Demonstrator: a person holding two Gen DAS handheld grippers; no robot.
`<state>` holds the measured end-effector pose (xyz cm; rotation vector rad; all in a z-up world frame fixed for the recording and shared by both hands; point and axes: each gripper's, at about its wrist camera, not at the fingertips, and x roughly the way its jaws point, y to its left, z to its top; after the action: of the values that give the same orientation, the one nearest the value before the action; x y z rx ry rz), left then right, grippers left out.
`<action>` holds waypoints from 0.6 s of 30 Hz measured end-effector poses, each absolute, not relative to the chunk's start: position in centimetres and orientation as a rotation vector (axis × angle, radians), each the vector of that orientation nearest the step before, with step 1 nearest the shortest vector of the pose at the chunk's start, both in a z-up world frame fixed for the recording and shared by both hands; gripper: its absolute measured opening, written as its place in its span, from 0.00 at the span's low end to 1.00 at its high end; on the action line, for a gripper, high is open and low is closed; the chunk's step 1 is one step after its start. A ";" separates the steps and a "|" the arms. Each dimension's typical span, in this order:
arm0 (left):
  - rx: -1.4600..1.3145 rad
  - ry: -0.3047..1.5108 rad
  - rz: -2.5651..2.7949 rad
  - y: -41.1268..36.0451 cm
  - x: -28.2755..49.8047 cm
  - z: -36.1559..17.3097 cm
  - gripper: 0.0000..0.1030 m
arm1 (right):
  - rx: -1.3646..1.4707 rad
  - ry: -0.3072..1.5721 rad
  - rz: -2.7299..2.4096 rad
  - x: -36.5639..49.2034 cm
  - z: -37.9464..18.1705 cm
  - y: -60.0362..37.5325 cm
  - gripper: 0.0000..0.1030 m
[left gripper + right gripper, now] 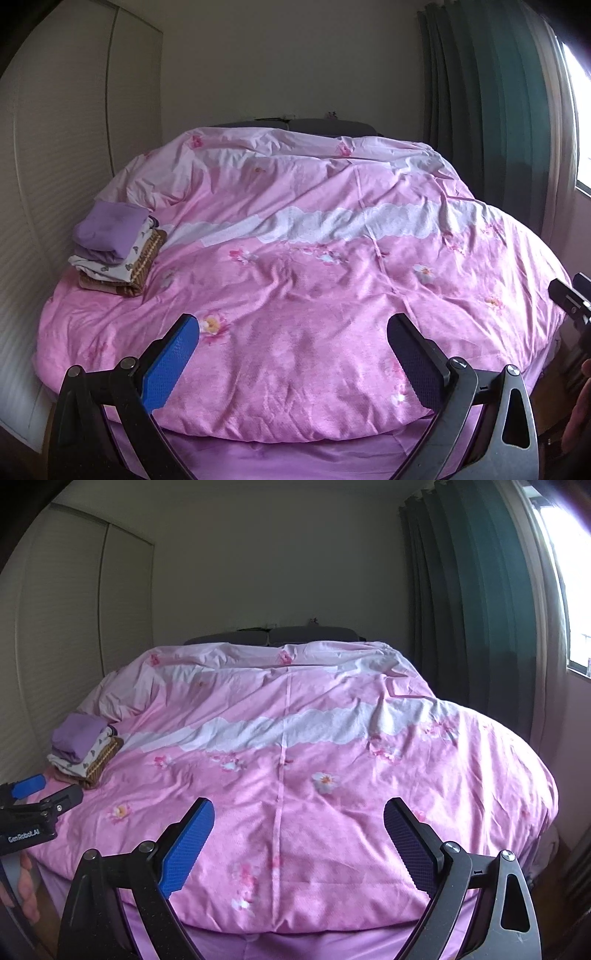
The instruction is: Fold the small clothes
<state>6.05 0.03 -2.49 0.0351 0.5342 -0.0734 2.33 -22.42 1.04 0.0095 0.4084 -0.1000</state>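
Observation:
A stack of folded small clothes (116,245) lies on the left side of the bed, a purple piece on top, then a white patterned piece, then a brown striped one. It also shows in the right wrist view (83,751). My left gripper (295,328) is open and empty above the foot of the pink quilt (314,240). My right gripper (299,812) is open and empty beside it, to the right. The left gripper also shows at the left edge of the right wrist view (46,788). No unfolded garment is in sight.
The pink flowered quilt (295,738) covers the whole bed. A pale wardrobe (55,147) stands close along the left side. Dark green curtains (480,110) and a bright window (569,590) are on the right. A purple sheet (295,458) shows at the bed's foot.

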 end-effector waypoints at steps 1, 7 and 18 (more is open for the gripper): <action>0.034 0.533 -0.068 0.2 5.9 -2.6 1.00 | 0.013 0.407 -0.099 2.3 1.0 -22.5 0.91; 0.022 0.525 -0.044 1.4 4.9 -3.2 1.00 | 0.014 0.405 -0.091 2.0 0.8 -22.5 0.91; 0.023 0.502 -0.026 2.6 3.8 -2.9 1.00 | -0.016 0.378 -0.084 0.4 1.6 -21.4 0.91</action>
<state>3.75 2.62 -2.88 0.0232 0.5024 -0.0258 0.42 -21.40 1.60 -0.0164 0.3783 -0.0839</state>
